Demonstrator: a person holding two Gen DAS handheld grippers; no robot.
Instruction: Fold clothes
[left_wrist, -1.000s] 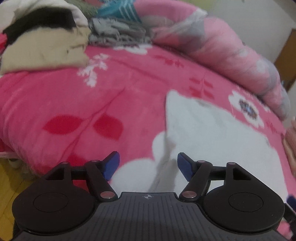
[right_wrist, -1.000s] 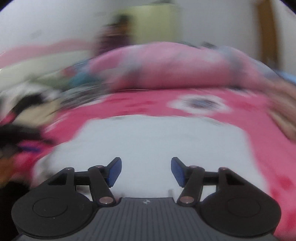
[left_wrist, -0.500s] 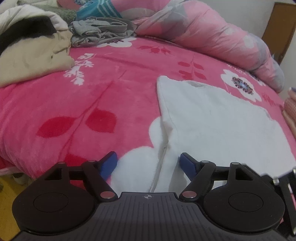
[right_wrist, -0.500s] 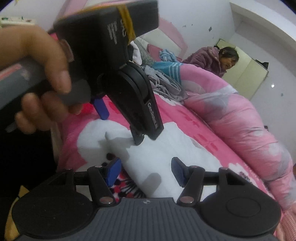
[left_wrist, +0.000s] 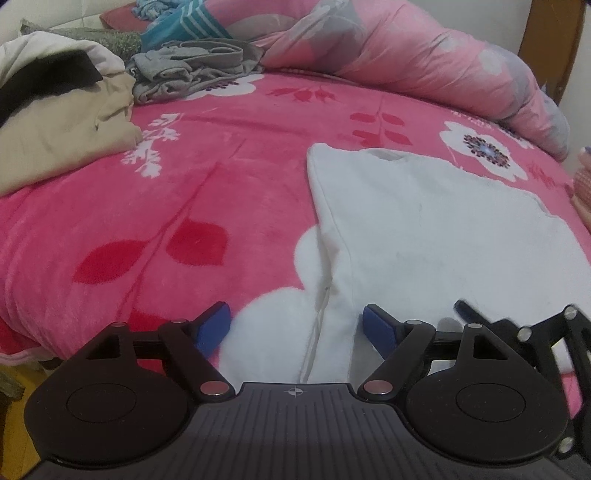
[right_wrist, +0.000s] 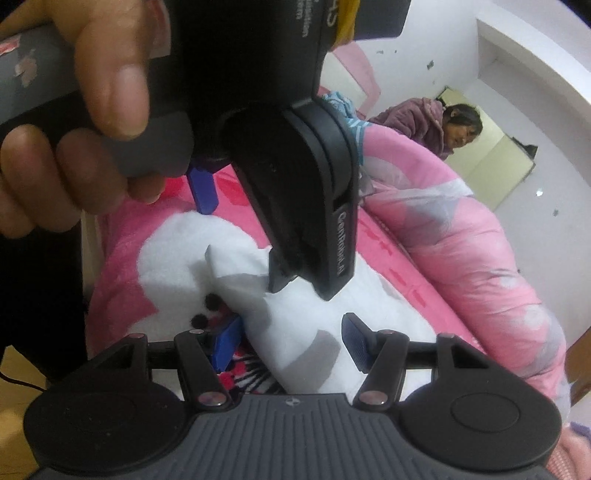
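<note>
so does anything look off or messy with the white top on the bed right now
One thing: the near corner of the white top is flipped up and creased beside the left hand-held gripper instead of lying flat. The rest of it lies fairly smooth on the pink blanket. Unfolded clothes are heaped at the far left edge.

From my feed there's a pink floral blanket (left_wrist: 221, 192) on the bed, a rolled pink duvet (left_wrist: 424, 62) behind, and a person (right_wrist: 439, 125) sitting.

I see the white garment (left_wrist: 424, 229) lying flat on the pink blanket (left_wrist: 166, 206), its near corner (right_wrist: 236, 269) lifted and creased
</note>
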